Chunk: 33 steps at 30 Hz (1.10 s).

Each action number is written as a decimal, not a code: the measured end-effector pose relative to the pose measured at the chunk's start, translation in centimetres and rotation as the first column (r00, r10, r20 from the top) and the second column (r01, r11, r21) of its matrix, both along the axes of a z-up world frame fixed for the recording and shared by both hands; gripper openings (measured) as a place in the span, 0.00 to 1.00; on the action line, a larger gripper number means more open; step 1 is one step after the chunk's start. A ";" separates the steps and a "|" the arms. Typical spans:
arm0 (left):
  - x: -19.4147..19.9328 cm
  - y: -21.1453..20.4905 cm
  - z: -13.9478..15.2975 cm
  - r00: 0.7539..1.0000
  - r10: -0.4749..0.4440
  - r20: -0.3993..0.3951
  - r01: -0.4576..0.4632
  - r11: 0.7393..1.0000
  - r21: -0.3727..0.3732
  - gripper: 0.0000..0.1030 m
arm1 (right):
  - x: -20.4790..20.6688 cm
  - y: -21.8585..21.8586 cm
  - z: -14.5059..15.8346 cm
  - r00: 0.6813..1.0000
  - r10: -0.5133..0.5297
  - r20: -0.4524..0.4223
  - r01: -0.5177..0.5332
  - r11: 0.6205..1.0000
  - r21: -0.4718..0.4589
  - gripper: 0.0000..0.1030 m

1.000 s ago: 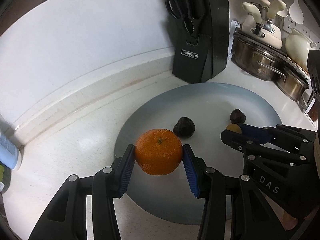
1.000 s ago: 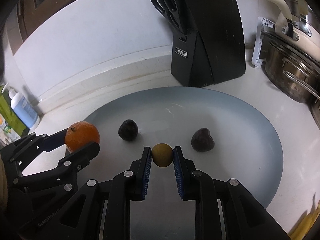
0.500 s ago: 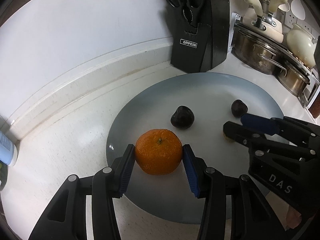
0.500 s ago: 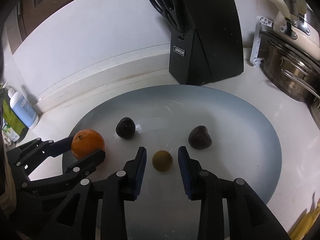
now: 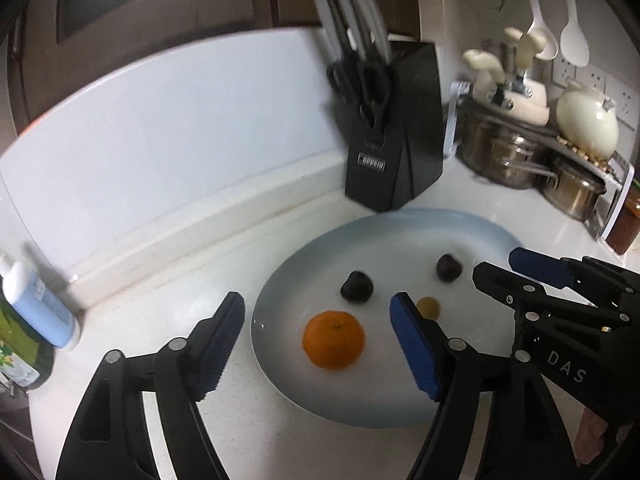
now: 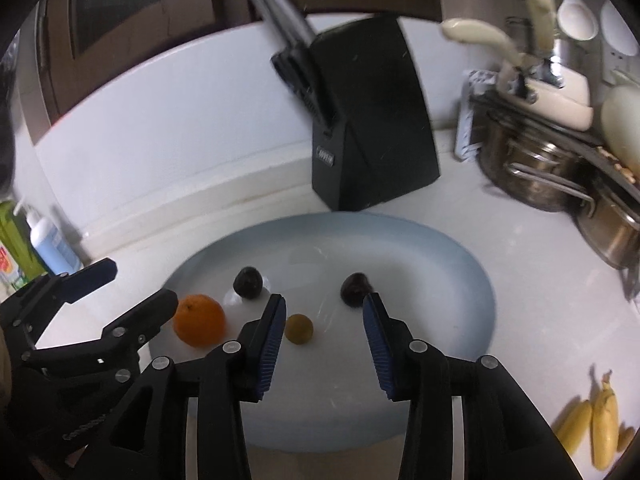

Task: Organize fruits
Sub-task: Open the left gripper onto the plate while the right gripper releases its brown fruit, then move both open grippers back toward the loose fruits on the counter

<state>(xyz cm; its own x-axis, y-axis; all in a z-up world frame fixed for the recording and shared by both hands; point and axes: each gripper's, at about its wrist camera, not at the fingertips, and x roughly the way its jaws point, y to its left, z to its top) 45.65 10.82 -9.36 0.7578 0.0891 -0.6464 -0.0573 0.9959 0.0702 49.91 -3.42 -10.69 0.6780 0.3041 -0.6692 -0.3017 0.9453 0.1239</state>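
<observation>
Item: large oval pale-blue ceramic plate (image 6: 460,264) on the white counter, in front of the black knife block (image 6: 372,120).

Contents: round orange mandarin (image 5: 334,339) near the plate's left edge; small olive-yellow round fruit (image 6: 299,329) toward the middle, nearer the front rim; two dark purple-brown fruits (image 6: 248,283) (image 6: 355,288) behind it, apart from each other.

Change noted: a second before, the left gripper (image 5: 316,344) was clamped on the mandarin and the right gripper (image 6: 324,332) on the yellow fruit; both fruits had since been let go and lay on the plate; both sets of jaws were opening, pads clear of the fruit, and both tools had lifted and drawn back.

Meaning, as judged: two placements done; yellow bananas (image 6: 592,428) at the counter's front right corner probably remained to be gathered.
</observation>
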 end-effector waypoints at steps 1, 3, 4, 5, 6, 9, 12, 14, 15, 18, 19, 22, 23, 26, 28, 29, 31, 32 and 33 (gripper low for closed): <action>-0.3 -0.2 0.4 1.000 -0.001 0.009 0.001 1.000 0.001 0.78 | -0.4 -0.3 0.4 1.000 -0.007 0.009 0.006 1.000 0.004 0.41; -0.9 -0.6 1.3 1.000 -0.004 0.030 0.004 1.000 0.002 0.82 | -1.2 -0.9 1.2 0.999 -0.020 0.026 0.019 1.000 0.012 0.42; -1.4 -0.9 1.7 0.999 -0.004 0.039 0.003 1.000 0.002 0.85 | -1.5 -1.2 1.6 0.999 -0.027 0.034 0.027 1.000 0.014 0.45; -1.8 -1.2 2.1 0.999 -0.004 0.050 0.004 1.000 0.002 0.86 | -2.0 -1.6 2.1 0.998 -0.039 0.046 0.038 0.999 0.014 0.47; -2.2 -1.3 2.4 0.998 -0.006 0.058 0.005 1.000 0.002 0.88 | -2.3 -1.9 2.3 0.997 -0.046 0.054 0.045 0.999 0.015 0.48; -3.3 -2.2 3.5 0.997 -0.020 0.079 0.020 1.000 -0.003 0.91 | -3.5 -2.8 3.4 0.994 -0.067 0.082 0.066 0.998 0.017 0.51; -4.1 -3.3 4.1 0.994 -0.037 0.099 0.038 0.999 -0.007 0.93 | -4.8 -3.8 4.4 0.990 -0.095 0.107 0.093 0.995 0.023 0.55; -4.6 -4.2 4.5 0.992 -0.053 0.111 0.055 0.998 -0.011 0.94 | -5.7 -4.7 5.1 0.985 -0.122 0.125 0.119 0.992 0.027 0.58; -4.9 -4.5 4.7 0.991 -0.060 0.115 0.062 0.998 -0.012 0.95 | -6.1 -5.2 5.3 0.982 -0.134 0.132 0.131 0.991 0.029 0.60; -5.5 -5.8 5.3 0.987 -0.089 0.130 0.091 0.996 -0.014 0.96 | -7.5 -6.8 6.1 0.971 -0.178 0.158 0.175 0.984 0.031 0.63; -5.6 -6.3 5.5 0.986 -0.102 0.133 0.105 0.994 -0.014 0.96 | -8.0 -7.2 6.3 0.968 -0.190 0.166 0.188 0.982 0.028 0.63; -6.3 -7.9 6.0 0.979 -0.139 0.146 0.142 0.990 -0.009 0.97 | -9.3 -8.8 6.8 0.955 -0.231 0.185 0.231 0.973 0.023 0.69; -6.6 -8.5 6.2 0.976 -0.153 0.152 0.156 0.988 -0.004 0.97 | -9.8 -9.3 7.0 0.950 -0.247 0.191 0.247 0.969 0.023 0.70; -7.4 -10.1 6.8 0.968 -0.187 0.168 0.189 0.982 0.004 0.97 | -11.1 -11.0 7.5 0.932 -0.292 0.213 0.297 0.955 0.011 0.70; -7.8 -11.0 7.1 0.962 -0.209 0.177 0.211 0.978 0.009 0.98 | -12.1 -12.2 7.8 0.921 -0.322 0.220 0.329 0.944 0.005 0.70; -8.1 -11.7 7.2 0.957 -0.224 0.185 0.225 0.974 0.014 0.98 | -12.5 -12.7 7.9 0.916 -0.334 0.224 0.342 0.940 0.004 0.70; -8.6 -12.7 7.5 0.950 -0.245 0.194 0.245 0.969 0.024 0.98 | -13.4 -13.9 8.1 0.903 -0.364 0.230 0.374 0.928 0.001 0.71; -8.8 -13.3 7.6 0.946 -0.257 0.198 0.257 0.966 0.028 0.98 | -13.7 -14.5 8.2 0.897 -0.378 0.231 0.388 0.922 0.001 0.73; -9.0 -13.8 7.7 0.942 -0.269 0.201 0.268 0.963 0.029 0.98 | -14.2 -15.1 8.2 0.889 -0.394 0.233 0.405 0.914 0.002 0.73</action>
<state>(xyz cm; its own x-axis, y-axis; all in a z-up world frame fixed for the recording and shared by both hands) 36.61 -2.99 -1.69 0.8678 -0.1350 -0.4782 0.1992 0.9762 0.0859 35.73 -18.51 -2.45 0.8687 -0.0516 -0.4927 0.0885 0.9947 0.0518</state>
